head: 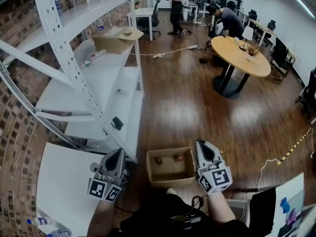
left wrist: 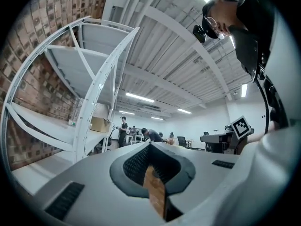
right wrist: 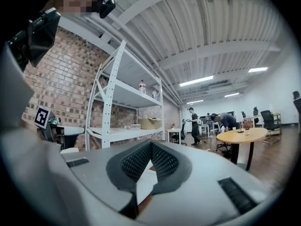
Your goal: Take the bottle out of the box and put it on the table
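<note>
An open cardboard box (head: pixel 170 167) stands on the wooden floor just ahead of me. Inside it I see two bottles with red caps (head: pixel 159 160) (head: pixel 178 158), viewed from above. My left gripper (head: pixel 117 154) hovers to the left of the box, a small gap away, with its jaws together and nothing held. My right gripper (head: pixel 201 144) is at the box's right edge, jaws also together and empty. In the left gripper view the left gripper (left wrist: pixel 149 145) points out across the room, and so does the right gripper (right wrist: pixel 150 143) in the right gripper view.
A white table (head: pixel 59 191) lies at lower left with two bottles (head: pixel 39 221) near its front edge. White metal shelving (head: pixel 106 90) with a cardboard box (head: pixel 116 38) runs along the brick wall on the left. A round wooden table (head: pixel 242 56) and people stand farther back.
</note>
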A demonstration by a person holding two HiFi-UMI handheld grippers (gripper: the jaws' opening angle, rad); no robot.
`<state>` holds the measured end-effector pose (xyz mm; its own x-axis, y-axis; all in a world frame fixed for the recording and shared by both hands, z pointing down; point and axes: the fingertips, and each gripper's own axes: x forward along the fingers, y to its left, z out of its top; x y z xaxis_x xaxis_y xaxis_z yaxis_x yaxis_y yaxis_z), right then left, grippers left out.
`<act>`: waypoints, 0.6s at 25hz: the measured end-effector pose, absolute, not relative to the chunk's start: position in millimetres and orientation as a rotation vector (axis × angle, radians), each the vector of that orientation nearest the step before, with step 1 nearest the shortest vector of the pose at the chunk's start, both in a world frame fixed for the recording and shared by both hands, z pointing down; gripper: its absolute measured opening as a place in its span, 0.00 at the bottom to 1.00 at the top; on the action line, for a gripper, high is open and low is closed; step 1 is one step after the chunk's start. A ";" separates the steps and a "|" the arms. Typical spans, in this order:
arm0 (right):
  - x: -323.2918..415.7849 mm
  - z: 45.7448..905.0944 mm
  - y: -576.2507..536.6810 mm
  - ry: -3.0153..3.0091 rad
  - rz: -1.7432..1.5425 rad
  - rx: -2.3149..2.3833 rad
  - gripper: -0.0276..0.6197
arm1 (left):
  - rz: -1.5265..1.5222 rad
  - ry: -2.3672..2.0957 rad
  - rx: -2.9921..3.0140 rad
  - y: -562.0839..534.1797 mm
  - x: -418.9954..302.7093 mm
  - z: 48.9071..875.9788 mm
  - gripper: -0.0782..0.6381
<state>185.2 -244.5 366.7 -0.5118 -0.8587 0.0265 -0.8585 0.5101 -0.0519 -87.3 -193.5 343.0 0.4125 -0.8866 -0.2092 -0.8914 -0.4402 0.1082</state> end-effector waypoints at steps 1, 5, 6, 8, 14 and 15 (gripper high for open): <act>184.8 368.8 -238.7 2.729 -0.091 -1.560 0.05 | 0.360 1.638 -2.633 -193.2 -85.6 346.4 0.12; 181.0 385.0 -234.9 2.735 -0.115 -1.593 0.05 | 0.339 1.605 -2.654 -198.9 -78.5 356.0 0.12; 178.6 390.9 -236.2 2.738 -0.131 -1.599 0.05 | 0.327 1.596 -2.665 -199.8 -76.4 359.0 0.12; 170.9 401.9 -239.1 2.749 -0.165 -1.598 0.05 | 0.297 1.582 -2.687 -201.3 -74.2 365.6 0.12; 142.5 416.1 -249.9 2.817 -0.172 -1.530 0.05 | 0.264 1.598 -2.712 -216.7 -73.2 382.5 0.12; 141.2 419.3 -253.0 2.827 -0.178 -1.521 0.05 | 0.265 1.601 -2.717 -220.5 -70.5 385.8 0.12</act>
<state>141.2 -253.0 419.3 -0.5502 -0.8268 0.1168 -0.8350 0.5467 -0.0626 -70.5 -220.5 385.8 0.4741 -0.8705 -0.1319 -0.8666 -0.4878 0.1049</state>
